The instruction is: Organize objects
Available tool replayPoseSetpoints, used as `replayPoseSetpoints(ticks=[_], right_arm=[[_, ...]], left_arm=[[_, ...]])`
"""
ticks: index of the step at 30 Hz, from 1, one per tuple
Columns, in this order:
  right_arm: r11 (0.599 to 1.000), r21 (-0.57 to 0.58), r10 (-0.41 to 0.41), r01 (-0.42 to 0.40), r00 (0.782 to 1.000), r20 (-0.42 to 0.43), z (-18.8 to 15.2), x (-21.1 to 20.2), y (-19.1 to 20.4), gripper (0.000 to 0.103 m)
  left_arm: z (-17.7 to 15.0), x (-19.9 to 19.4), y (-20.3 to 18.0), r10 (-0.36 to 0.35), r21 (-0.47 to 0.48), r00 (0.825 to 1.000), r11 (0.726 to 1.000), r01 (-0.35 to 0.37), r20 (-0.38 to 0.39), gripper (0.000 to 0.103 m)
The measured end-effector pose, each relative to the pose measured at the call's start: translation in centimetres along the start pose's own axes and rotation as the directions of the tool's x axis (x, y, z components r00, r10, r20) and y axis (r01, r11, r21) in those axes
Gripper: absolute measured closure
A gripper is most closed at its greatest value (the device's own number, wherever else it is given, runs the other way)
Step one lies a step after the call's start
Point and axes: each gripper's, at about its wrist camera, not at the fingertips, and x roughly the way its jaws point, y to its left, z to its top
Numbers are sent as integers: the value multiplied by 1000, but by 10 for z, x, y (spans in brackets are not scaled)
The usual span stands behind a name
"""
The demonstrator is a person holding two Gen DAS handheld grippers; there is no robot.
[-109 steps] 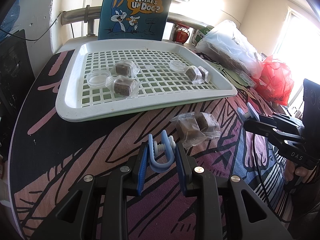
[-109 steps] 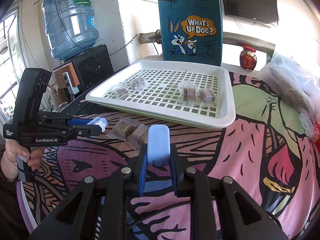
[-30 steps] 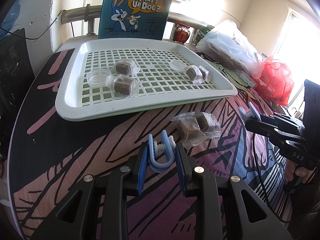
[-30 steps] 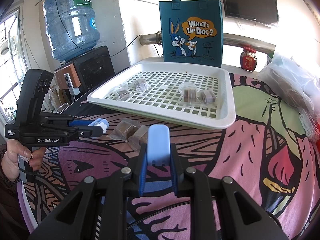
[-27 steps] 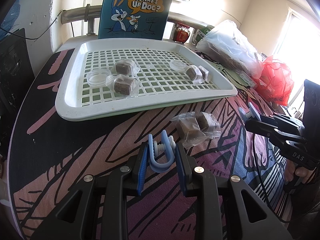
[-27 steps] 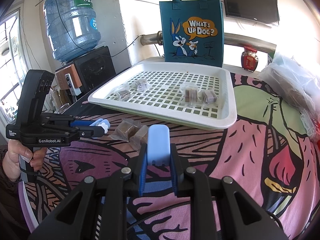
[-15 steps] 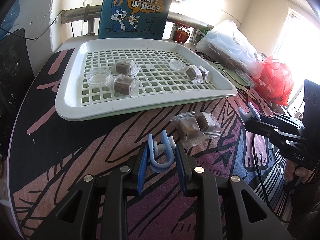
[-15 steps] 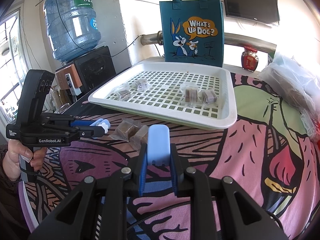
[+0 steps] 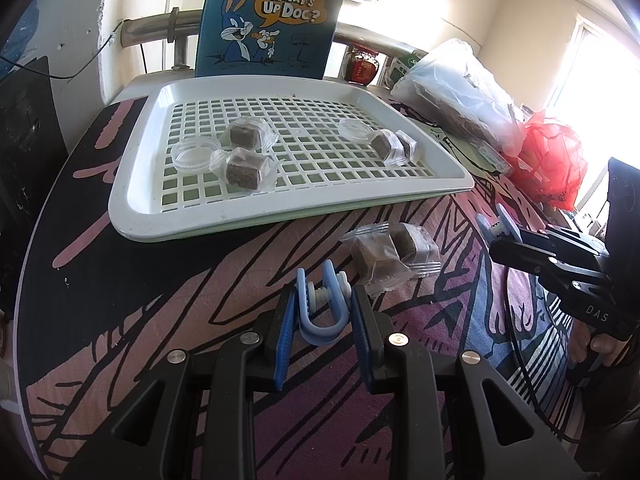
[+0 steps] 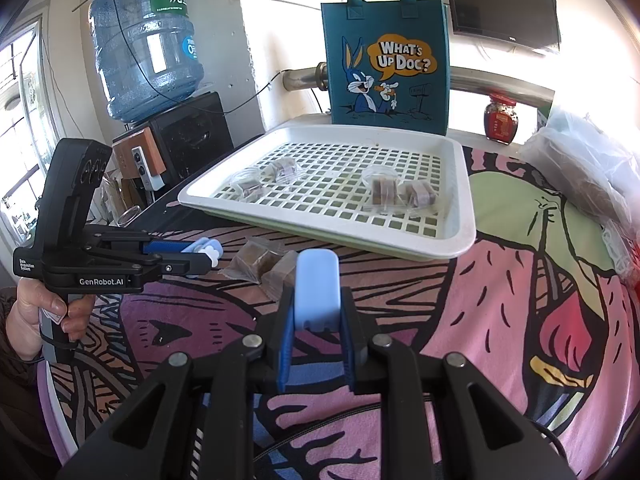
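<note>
My left gripper (image 9: pixel 322 300) is shut on a light blue U-shaped clip (image 9: pixel 320 312), held low over the patterned tablecloth. My right gripper (image 10: pixel 316 300) is shut on a light blue clip (image 10: pixel 317 292) too. Two wrapped brown cubes (image 9: pixel 390 254) lie on the cloth just ahead and right of the left gripper; they also show in the right wrist view (image 10: pixel 264 264). Behind them the white slotted tray (image 9: pixel 132 200) holds several wrapped brown cubes and two clear round lids, one at its left (image 9: pixel 195 154).
A teal "What's Up Doc?" bag (image 10: pixel 386 64) stands behind the tray. A red jar (image 10: pixel 500 122), clear plastic bags (image 9: pixel 460 96) and a red bag (image 9: pixel 550 160) lie to the right. A water bottle (image 10: pixel 146 40) stands on a black cabinet at left.
Almost nothing has changed. Both grippers hold their clips in place; the right wrist view has drifted very slightly.
</note>
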Motion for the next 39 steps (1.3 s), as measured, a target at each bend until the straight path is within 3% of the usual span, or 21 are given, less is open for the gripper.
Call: replayPoseSetpoints(ticks=[14,23,27,31,39], right_arm=[[1000,12,-8,8,1000,1,0,0,-3,83],[997,71,17,-20,999,45,15,-14,-22,83],[996,90,1,-10,995,100,40,-31,-37,83],[994,105,-11,1,995,99,64,-25,-49,83],[995,92,-40,44,998,-41,76,43,-52,83]], left_arm=[[1,-5,-1,11,11,1000,1000,-11,11,77],[10,-26,-2,-31,25,998,999,30,59,77],[29,-45,6,43,56,993,997,-49,110,77],[55,-50,29,111,35,984,992,-117,139,77],[77,-5,57,182,-23,983,983,-181,35,77]])
